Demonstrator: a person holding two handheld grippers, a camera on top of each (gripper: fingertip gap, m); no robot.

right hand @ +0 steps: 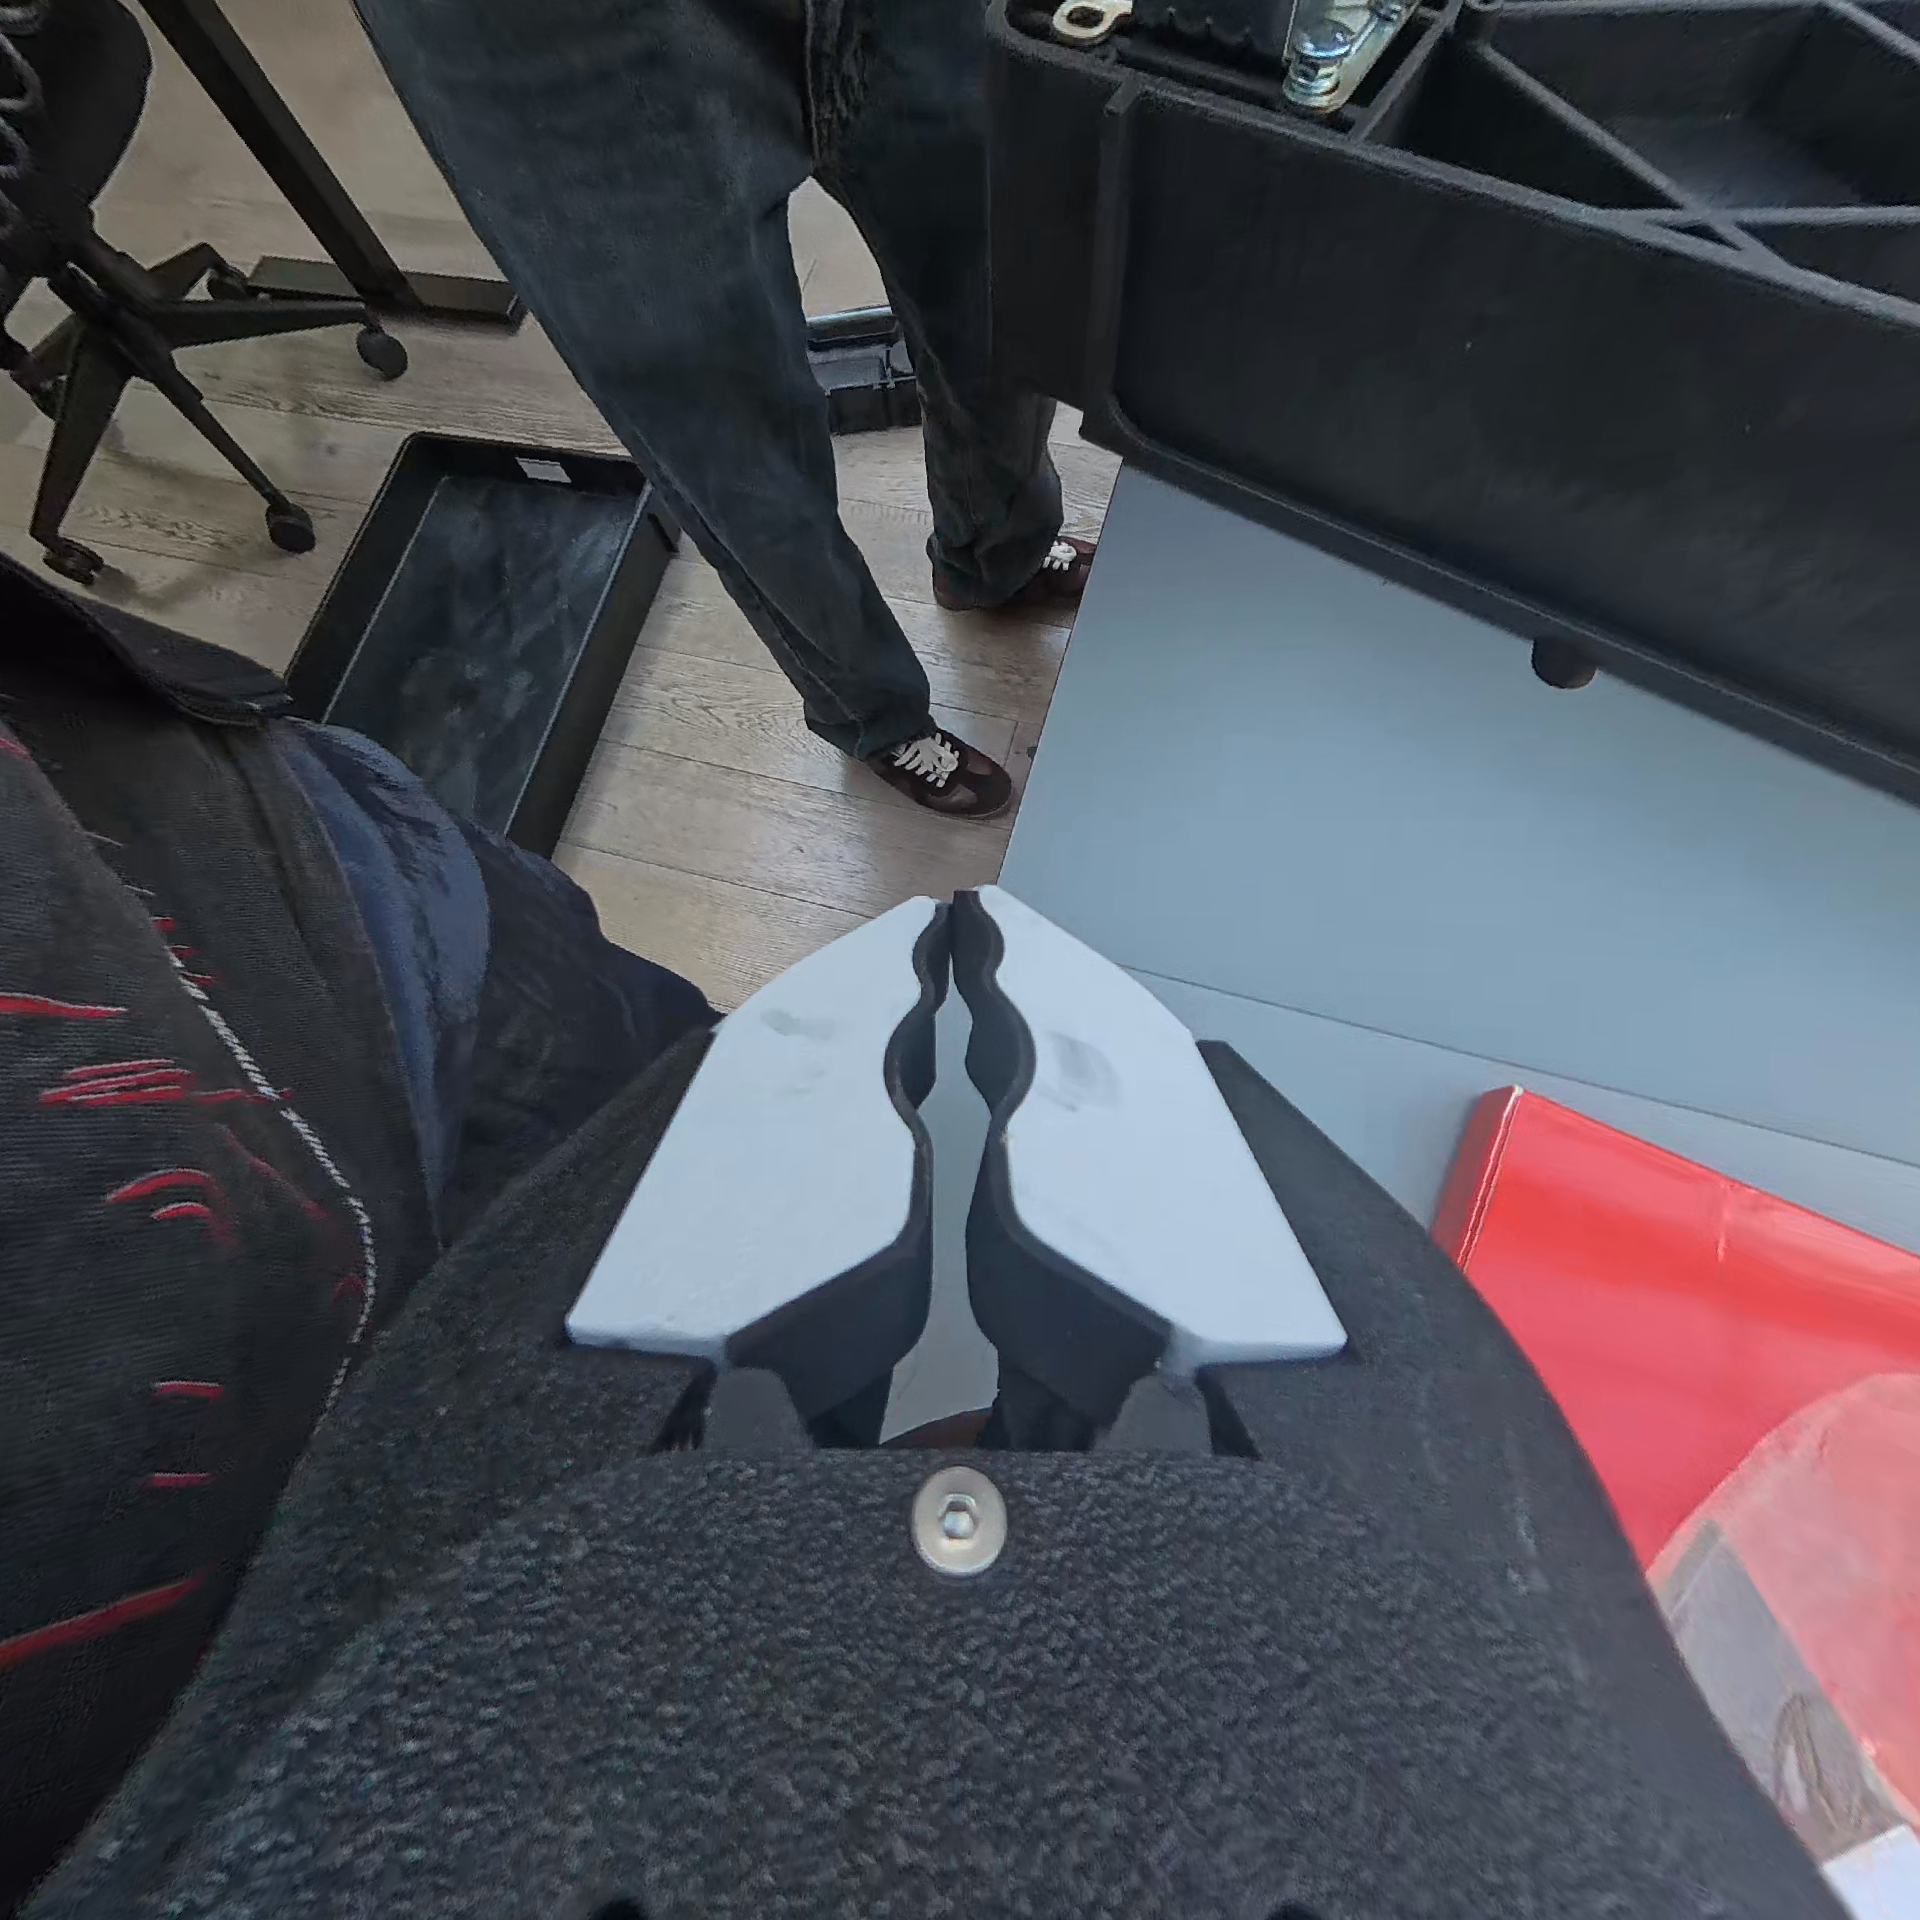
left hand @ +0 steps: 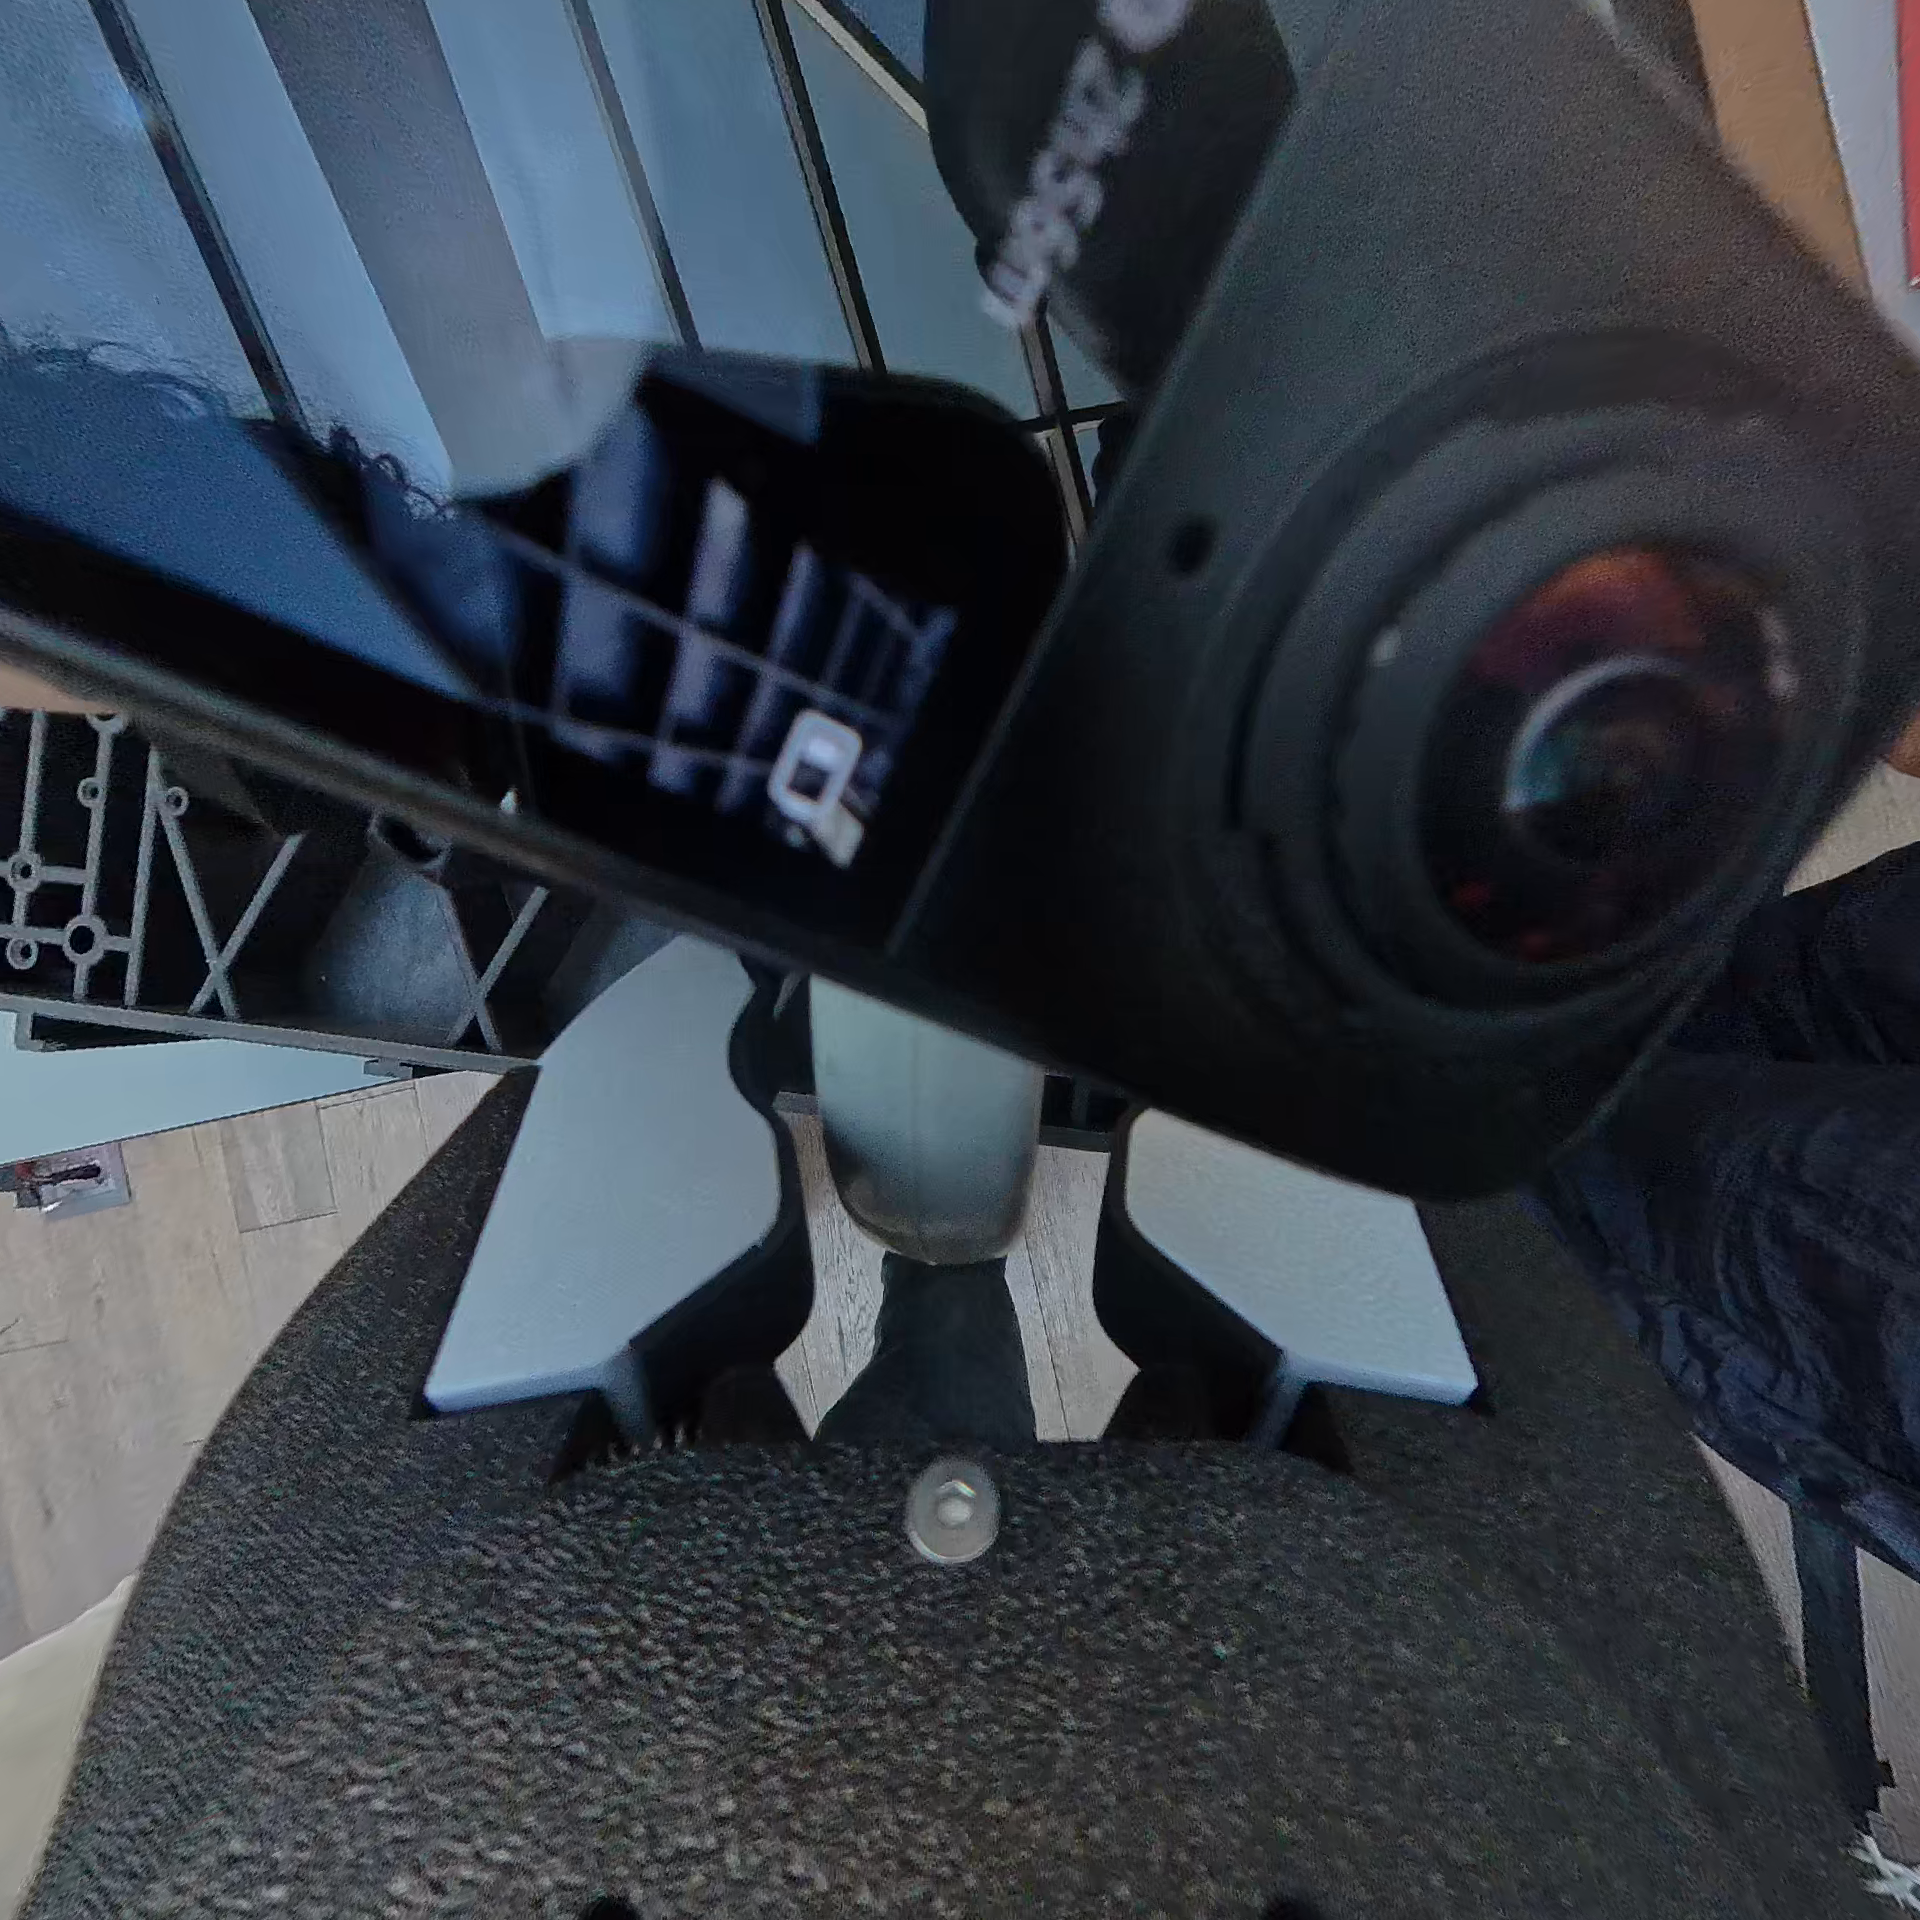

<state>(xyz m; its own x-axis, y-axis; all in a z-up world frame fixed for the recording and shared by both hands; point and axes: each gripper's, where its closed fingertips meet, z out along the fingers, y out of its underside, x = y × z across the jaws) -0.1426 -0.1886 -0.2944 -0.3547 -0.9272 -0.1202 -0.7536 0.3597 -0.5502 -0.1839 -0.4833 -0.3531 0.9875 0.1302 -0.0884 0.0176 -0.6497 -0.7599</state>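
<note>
In the left wrist view my left gripper point(left hand: 930, 1049) is open, its two pale fingers point(left hand: 613, 1195) spread wide; their tips are hidden behind a black action camera point(left hand: 1351, 727) held very close in front. The camera's round lens point(left hand: 1621, 748) faces me and its small front screen point(left hand: 769, 675) is lit. A grey rounded post point(left hand: 925, 1122) shows in the gap, touching neither finger. In the right wrist view my right gripper point(right hand: 951, 909) is shut and empty, its tips over the corner of a grey table point(right hand: 1351, 831). The black body of the other gripper point(right hand: 1455, 364) hangs above the table.
A red box point(right hand: 1683, 1299) lies on the table at the right. A person in dark jeans point(right hand: 707, 416) stands on the wooden floor next to a black tray point(right hand: 478, 623). An office chair point(right hand: 125, 312) is far left. Dark clothing with red marks point(right hand: 156, 1143) fills the left. Left tips to right tips: about 30 cm.
</note>
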